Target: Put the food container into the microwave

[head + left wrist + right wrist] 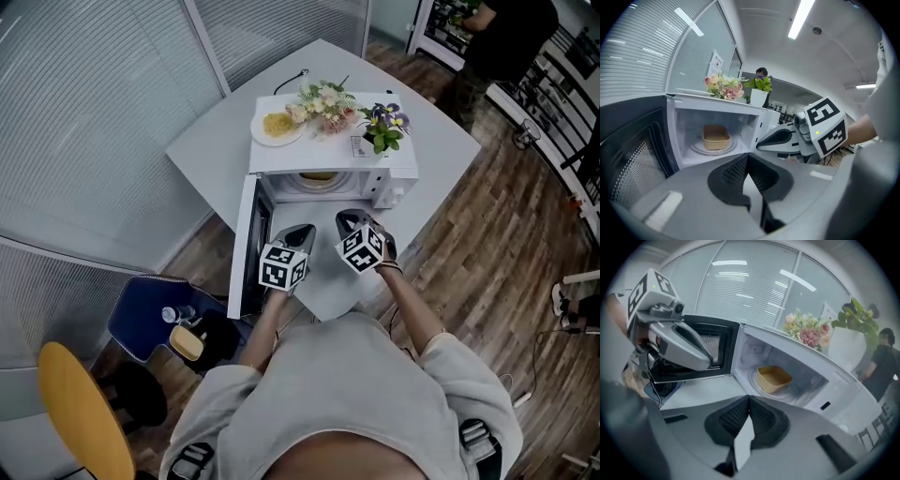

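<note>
The tan food container (716, 137) sits on the turntable inside the white microwave (398, 173), and it also shows in the right gripper view (774, 377) and the head view (317, 176). The microwave door (246, 246) hangs wide open to the left. My left gripper (298, 230) hovers just in front of the open cavity, next to the door, its jaws shut on nothing (747, 159). My right gripper (349, 218) is beside it on the right, also shut and empty (749, 401). Each gripper shows in the other's view: the right one (780, 138) and the left one (701, 357).
On top of the microwave are a plate of yellow food (277, 127), a bunch of flowers (323, 101) and a potted plant (384, 127). The microwave stands on a white table (216, 141). A blue chair (150, 314) and a yellow one (80, 412) stand at the lower left. A person (506, 37) is at the far right.
</note>
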Demonstrator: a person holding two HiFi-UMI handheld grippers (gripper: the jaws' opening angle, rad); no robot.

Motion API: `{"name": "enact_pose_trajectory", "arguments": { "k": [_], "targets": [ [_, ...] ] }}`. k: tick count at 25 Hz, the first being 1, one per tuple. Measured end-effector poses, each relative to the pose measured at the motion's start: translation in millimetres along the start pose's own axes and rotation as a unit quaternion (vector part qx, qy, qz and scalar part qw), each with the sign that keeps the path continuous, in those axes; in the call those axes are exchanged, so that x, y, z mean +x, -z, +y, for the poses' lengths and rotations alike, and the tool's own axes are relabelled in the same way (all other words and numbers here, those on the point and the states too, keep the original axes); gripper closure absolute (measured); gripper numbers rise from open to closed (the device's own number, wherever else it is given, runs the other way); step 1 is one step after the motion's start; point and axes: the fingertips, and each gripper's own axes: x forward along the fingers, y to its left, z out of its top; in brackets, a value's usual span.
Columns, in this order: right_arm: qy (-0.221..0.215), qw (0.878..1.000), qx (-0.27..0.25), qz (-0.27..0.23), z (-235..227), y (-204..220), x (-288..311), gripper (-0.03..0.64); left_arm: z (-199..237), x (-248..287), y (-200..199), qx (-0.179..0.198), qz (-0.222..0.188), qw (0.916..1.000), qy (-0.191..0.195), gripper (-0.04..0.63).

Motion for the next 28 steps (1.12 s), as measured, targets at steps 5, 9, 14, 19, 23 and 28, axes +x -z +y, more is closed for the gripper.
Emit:
{"name": "enact_pose_trajectory", "arguments": {
  "k": [5, 9, 14, 19, 23, 28],
  "targets": [
    [0.011, 0.998, 0.064, -0.021, 2.8, 6.6, -19.6, 0.603, -9.1, -5.1, 4.3, 0.011, 0.002, 0.9999, 0.006, 0.584],
    [0.025, 0.992, 0.118, -0.042, 2.6, 14.5, -34.0, 0.603, -19.7, -10.2, 9.2, 0.016, 0.004, 0.9998, 0.012, 0.584],
    [0.043, 0.979, 0.187, -0.067, 2.7, 22.3, -55.5, 0.603, -24.7, -14.5, 13.5, 0.019, 0.004, 0.9997, 0.015, 0.584],
    [0.067, 0.971, 0.216, -0.078, 3.1, 32.1, -75.0, 0.603, -24.8, -18.0, 14.6, 0.018, 0.003, 0.9997, 0.016, 0.584],
    [0.083, 0.965, 0.235, -0.080, 4.3, 43.6, -90.5, 0.603, -25.7, -18.1, 14.0, 0.017, 0.001, 0.9997, 0.016, 0.584],
    [0.099, 0.961, 0.246, -0.081, 4.1, 56.0, -103.9, 0.603, -27.1, -14.9, 12.5, 0.016, -0.002, 0.9997, 0.020, 0.584]
  ]
}}
